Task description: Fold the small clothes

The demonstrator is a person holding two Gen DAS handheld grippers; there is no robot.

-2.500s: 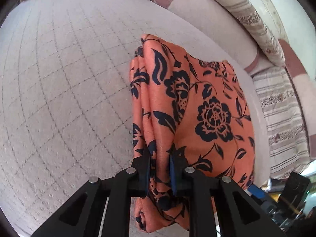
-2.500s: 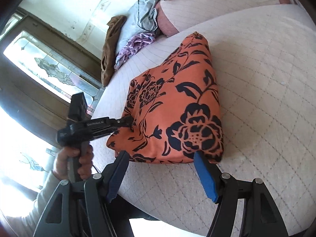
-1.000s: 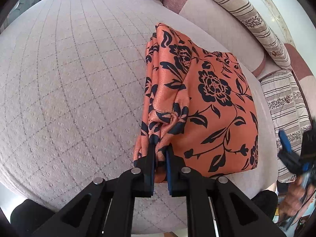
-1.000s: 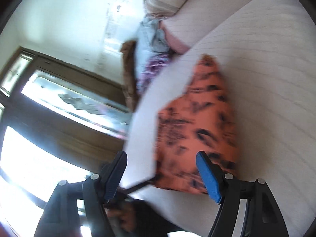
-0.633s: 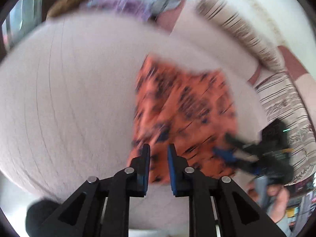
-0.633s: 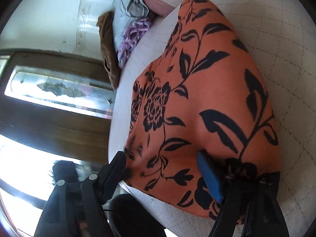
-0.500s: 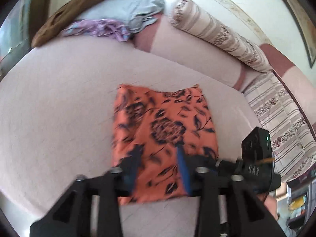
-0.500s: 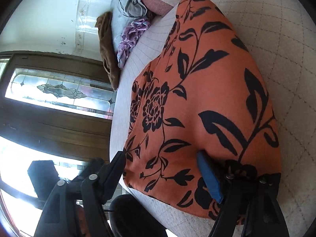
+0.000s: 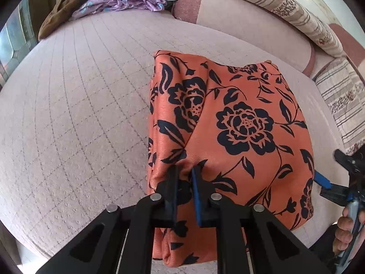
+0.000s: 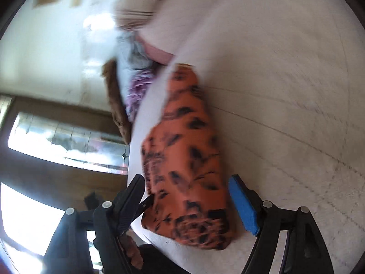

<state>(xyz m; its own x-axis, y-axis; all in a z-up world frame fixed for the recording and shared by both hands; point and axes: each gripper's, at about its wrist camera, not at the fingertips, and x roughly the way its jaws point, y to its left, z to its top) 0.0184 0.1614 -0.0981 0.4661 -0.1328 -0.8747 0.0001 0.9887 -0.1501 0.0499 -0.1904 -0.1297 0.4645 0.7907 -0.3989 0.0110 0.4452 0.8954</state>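
Left wrist view shows the left gripper (image 9: pixel 184 189) low in the centre of the frame, its jaws closing on a pinch of the near edge of the orange floral garment (image 9: pixel 230 132). The garment lies folded into a rough square on the quilted cushion (image 9: pixel 79 125), right of centre. Half a second earlier this gripper stood wide above the cloth with nothing between its pads; a second ago it was clamped on the same near edge. So it has let go and taken a fresh hold, which suggests the person is regripping for another fold or a tidy of that edge.

The right gripper (image 10: pixel 187 203) stands wide open in the right wrist view, the garment's near corner lying between its fingers but not pressed by them. Its picture is blurred, whereas half a second ago it was sharp and much closer over the cloth.

A heap of other clothes (image 9: pixel 123 0) sits at the upper left, a striped bolster (image 9: pixel 285 6) at the upper right.
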